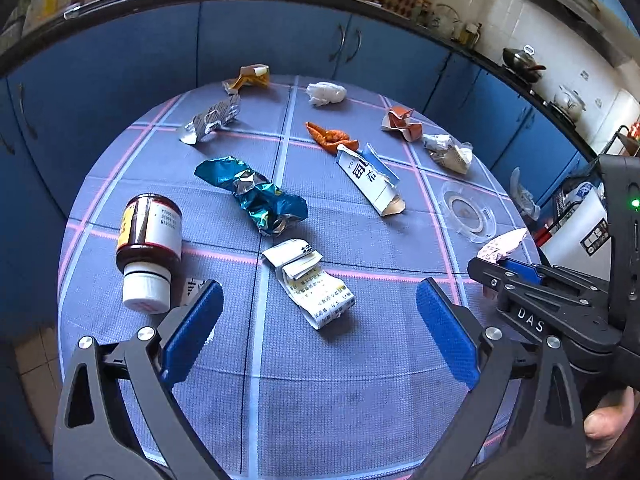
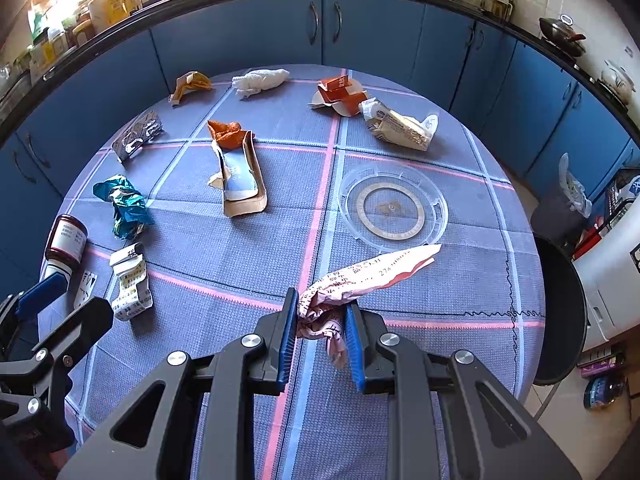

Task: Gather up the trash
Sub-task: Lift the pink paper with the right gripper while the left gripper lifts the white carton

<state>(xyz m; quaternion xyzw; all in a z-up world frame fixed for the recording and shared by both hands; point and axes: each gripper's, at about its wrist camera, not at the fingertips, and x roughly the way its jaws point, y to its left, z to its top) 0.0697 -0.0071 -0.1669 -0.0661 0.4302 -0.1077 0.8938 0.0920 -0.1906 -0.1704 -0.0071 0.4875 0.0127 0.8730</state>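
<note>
In the left wrist view, the left gripper (image 1: 320,320) is standing wide over the round table (image 1: 360,400), whose woven cloth is lilac-blue with pink and pale stripes. Its two ribbed blue pads (image 1: 192,332) are gripping nothing; a folded printed leaflet (image 1: 310,284) is lying on the cloth just beyond the gap between them. At near left one brown glass bottle (image 1: 148,248) with a white ribbed cap is lying on its side. Further off are lying one crinkled teal foil wrapper (image 1: 256,196), one torn blue-and-white carton (image 1: 370,178), one orange scrap (image 1: 330,138), one silver foil strip (image 1: 212,120), one white tissue wad (image 1: 326,93) and one clear round plastic lid (image 1: 468,210). At right, the right gripper (image 1: 500,258) is showing, with a thumb (image 1: 608,424) below it.

In the right wrist view, the right gripper (image 2: 322,330) is clamping narrow on a crumpled pink printed paper (image 2: 360,280), held just above the cloth at the near middle. Only this view is showing a black stool seat (image 2: 560,312) at right, beside the table's edge, and a dark bin (image 2: 556,208) lined with a plastic bag on the tiled floor beyond it.
</note>
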